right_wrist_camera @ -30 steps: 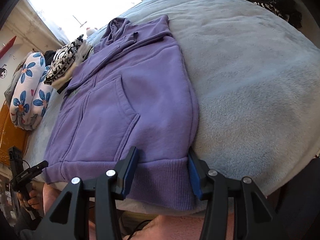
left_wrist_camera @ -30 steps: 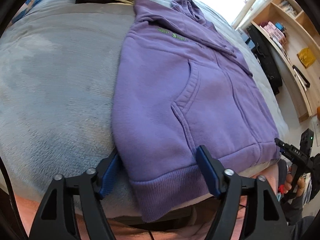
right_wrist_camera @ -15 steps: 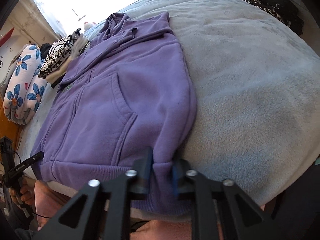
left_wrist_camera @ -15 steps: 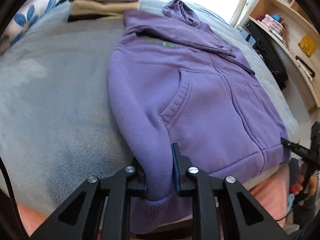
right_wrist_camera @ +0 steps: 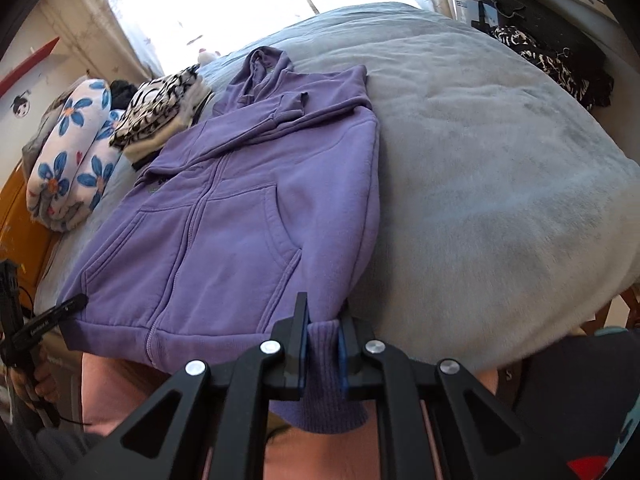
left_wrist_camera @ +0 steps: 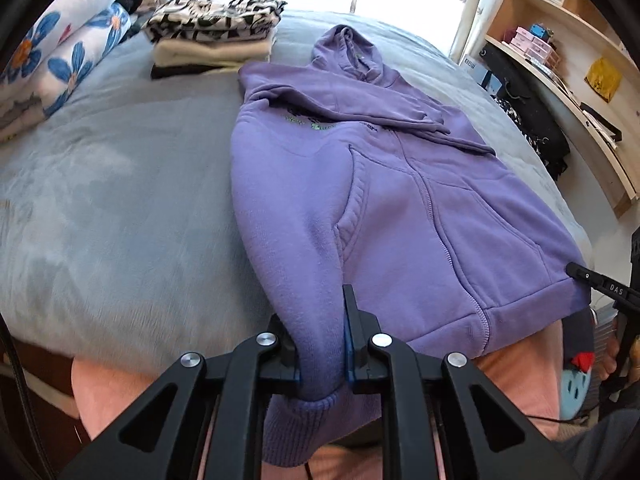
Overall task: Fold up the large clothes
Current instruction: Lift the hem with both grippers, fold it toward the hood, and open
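A grey fleece-covered bed (left_wrist_camera: 120,208) is seen, on which a purple zip-up hooded sweatshirt (left_wrist_camera: 380,184) is spread front up. Its ribbed hem corners are pinched by the clenched left gripper (left_wrist_camera: 320,344) and clenched right gripper (right_wrist_camera: 323,344) at the near edge.

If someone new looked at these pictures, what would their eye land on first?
The purple hoodie dominates, spread front-up across the grey bed with its sleeves folded over the chest. Both the left gripper and the right gripper are clamped on its hem corners at the near edge. Behind it sits a stack of folded clothes.
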`<state>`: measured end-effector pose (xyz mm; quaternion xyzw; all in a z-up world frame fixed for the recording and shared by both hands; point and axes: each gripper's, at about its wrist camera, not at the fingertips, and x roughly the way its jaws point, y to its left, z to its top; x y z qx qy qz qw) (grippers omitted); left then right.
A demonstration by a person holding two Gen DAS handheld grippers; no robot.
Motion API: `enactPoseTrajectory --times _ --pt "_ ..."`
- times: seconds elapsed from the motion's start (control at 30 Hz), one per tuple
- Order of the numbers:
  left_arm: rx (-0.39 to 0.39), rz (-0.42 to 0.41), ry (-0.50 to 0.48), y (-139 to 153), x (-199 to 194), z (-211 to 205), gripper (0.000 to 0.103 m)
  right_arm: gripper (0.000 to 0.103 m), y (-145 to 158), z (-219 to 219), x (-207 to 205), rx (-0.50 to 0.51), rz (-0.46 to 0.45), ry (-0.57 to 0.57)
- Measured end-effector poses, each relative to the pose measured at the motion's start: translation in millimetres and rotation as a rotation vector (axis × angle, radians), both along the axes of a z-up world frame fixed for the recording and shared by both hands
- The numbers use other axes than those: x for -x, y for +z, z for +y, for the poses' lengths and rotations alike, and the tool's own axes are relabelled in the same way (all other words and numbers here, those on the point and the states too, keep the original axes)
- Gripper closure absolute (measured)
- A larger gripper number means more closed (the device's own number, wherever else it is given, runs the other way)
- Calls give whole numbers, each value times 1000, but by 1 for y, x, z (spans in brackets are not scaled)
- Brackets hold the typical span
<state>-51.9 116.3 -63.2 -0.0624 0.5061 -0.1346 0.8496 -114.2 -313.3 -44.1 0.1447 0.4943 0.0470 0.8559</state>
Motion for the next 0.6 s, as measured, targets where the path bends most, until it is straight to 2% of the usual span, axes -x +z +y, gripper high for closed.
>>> enactPoseTrajectory --times 0.13,0.3,0.47,0.6 --pt "29 54 5 3 12 13 91 93 4 -2 21 -30 21 3" --pt "31 57 -7 13 5 10 91 93 10 -1 24 -33 13 5" --pt "47 51 -13 23 -20 13 90 93 21 -4 6 -60 -31 -3" --pt "75 17 -5 40 -50 15 90 93 38 -3 -23 -69 -83 0"
